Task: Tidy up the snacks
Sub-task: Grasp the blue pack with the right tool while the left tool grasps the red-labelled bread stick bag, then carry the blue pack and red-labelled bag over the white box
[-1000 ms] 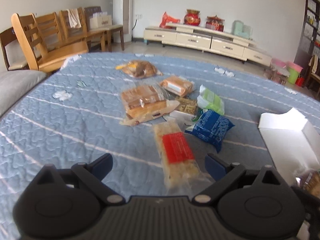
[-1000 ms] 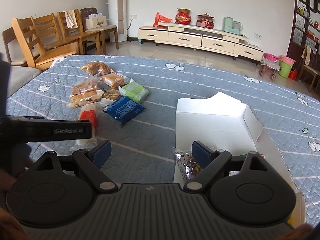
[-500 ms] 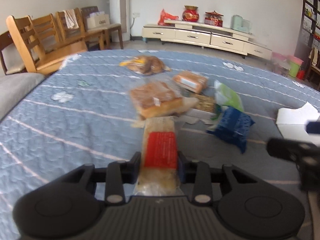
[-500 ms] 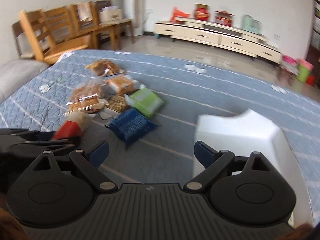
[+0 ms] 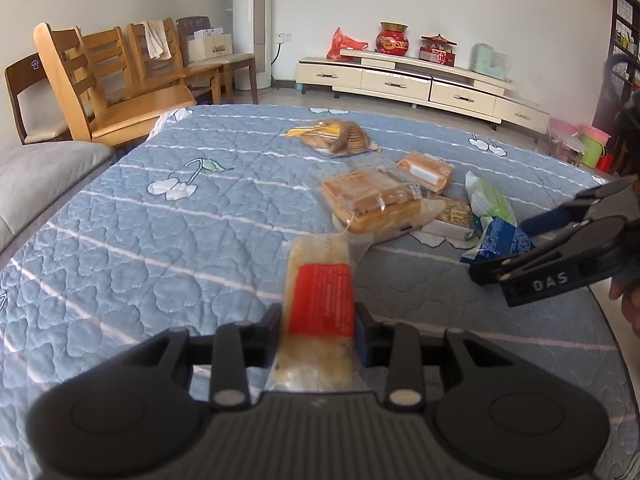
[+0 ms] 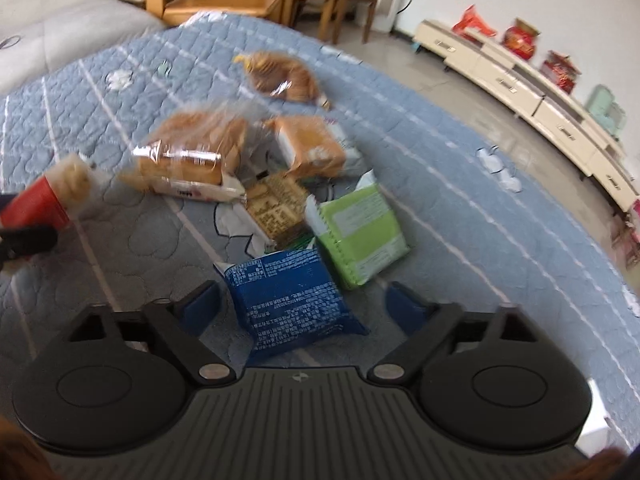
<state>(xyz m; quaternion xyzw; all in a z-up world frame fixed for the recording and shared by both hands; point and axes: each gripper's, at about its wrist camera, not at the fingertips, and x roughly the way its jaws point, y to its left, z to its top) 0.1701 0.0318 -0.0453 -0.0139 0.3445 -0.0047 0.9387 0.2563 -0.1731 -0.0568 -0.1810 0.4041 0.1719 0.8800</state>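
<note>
My left gripper (image 5: 318,326) is shut on a long clear snack pack with a red label (image 5: 320,300), held above the blue quilt (image 5: 160,240). In the right wrist view the same red-label pack (image 6: 44,196) shows at the left edge. My right gripper (image 6: 302,306) straddles a blue snack bag (image 6: 290,296); its jaws are closing and the pads stand apart from the bag. The right gripper (image 5: 520,246) also appears at the right of the left wrist view, over the blue bag (image 5: 500,240). A green pack (image 6: 360,232), bread bags (image 6: 192,152) and a biscuit bag (image 6: 286,76) lie beyond.
Wooden chairs (image 5: 120,80) stand past the quilt's far left edge, and a grey cushion (image 5: 40,176) lies at the left. A cream low cabinet (image 5: 420,84) with red ornaments runs along the far wall. A person's fingers (image 5: 628,300) show at the right edge.
My left gripper shut on the red-label pack and lifted it off the quilt. My right gripper swung left from the white box to the blue bag, rolling as it went.
</note>
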